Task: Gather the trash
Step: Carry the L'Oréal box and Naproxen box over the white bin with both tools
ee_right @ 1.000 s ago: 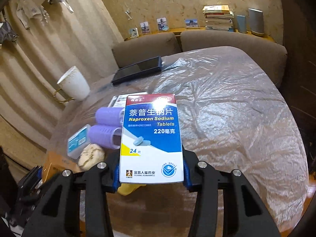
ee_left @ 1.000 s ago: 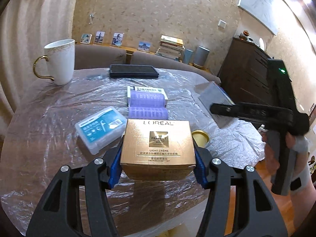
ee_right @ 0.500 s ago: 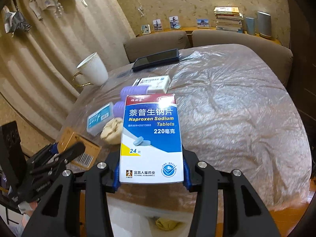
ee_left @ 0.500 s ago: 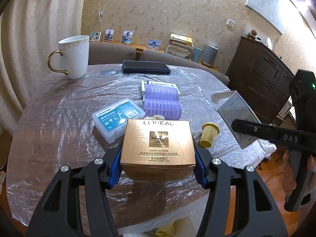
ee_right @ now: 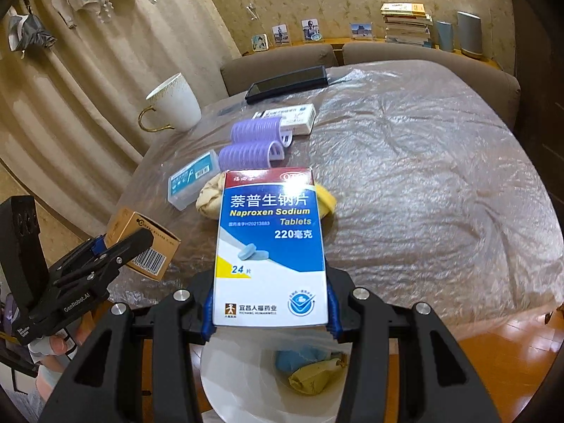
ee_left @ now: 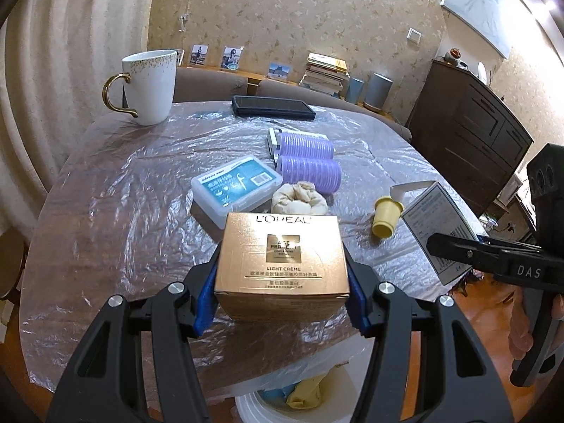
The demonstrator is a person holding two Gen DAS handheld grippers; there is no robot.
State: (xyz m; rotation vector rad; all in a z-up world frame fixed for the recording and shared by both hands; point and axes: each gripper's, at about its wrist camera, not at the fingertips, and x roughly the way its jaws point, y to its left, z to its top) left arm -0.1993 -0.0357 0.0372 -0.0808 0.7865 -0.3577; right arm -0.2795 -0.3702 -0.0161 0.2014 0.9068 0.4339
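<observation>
My left gripper (ee_left: pixel 282 308) is shut on a gold L'Oreal cream box (ee_left: pixel 282 257), held above the table's near edge. My right gripper (ee_right: pixel 269 317) is shut on a blue and white Naproxen tablet box (ee_right: pixel 271 246). A white bin (ee_right: pixel 246 380) with a plastic liner stands below both grippers, holding yellow and blue scraps (ee_right: pixel 313 373). In the right wrist view the left gripper with its gold box (ee_right: pixel 141 239) shows at the left. On the table lie a crumpled cream wad (ee_left: pixel 299 199) and a yellow cap (ee_left: pixel 386 216).
The table (ee_left: pixel 116 218) is covered with crinkled plastic film. On it stand a white mug (ee_left: pixel 149 86), a black phone (ee_left: pixel 273 107), two purple hair rollers (ee_left: pixel 306 160), a blue floss case (ee_left: pixel 236 187) and a white carton (ee_right: pixel 294 118). A dark cabinet (ee_left: pixel 469 141) stands at the right.
Both grippers have drawn back from the table toward its near edge with their boxes. The white bin has come into view below them.
</observation>
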